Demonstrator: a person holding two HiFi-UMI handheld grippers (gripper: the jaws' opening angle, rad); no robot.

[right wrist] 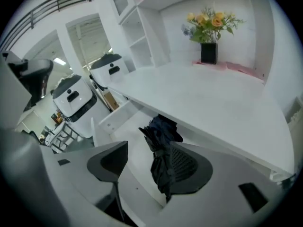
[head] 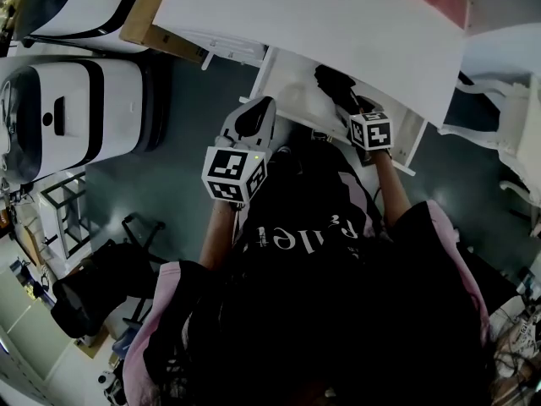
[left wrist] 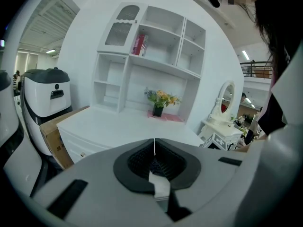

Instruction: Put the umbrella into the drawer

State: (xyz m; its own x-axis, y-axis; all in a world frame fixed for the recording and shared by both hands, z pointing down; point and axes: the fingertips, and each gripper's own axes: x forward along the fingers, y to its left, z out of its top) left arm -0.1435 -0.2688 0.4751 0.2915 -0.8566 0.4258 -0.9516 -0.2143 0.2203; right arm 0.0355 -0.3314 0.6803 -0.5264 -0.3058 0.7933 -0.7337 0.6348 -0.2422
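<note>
The white drawer (head: 267, 73) stands pulled out from under the white desk (head: 321, 15). A dark folded umbrella (head: 335, 83) lies in it, its canopy end under the desk edge. In the right gripper view the umbrella (right wrist: 161, 160) leans against the right-hand pad, and the left-hand pad (right wrist: 110, 163) is well clear of it. My right gripper (right wrist: 149, 150) is open over the drawer (right wrist: 115, 118). My left gripper (head: 252, 123) is held up in front of the desk, away from the drawer. Its jaws (left wrist: 154, 143) are shut on nothing.
A shelf unit with a flower vase (right wrist: 208, 51) stands on the desk. White machines (head: 68, 117) and a cardboard box (head: 144, 15) are on the floor to the left. White furniture (head: 507, 117) is at the right, and a black chair (head: 93, 294) at the lower left.
</note>
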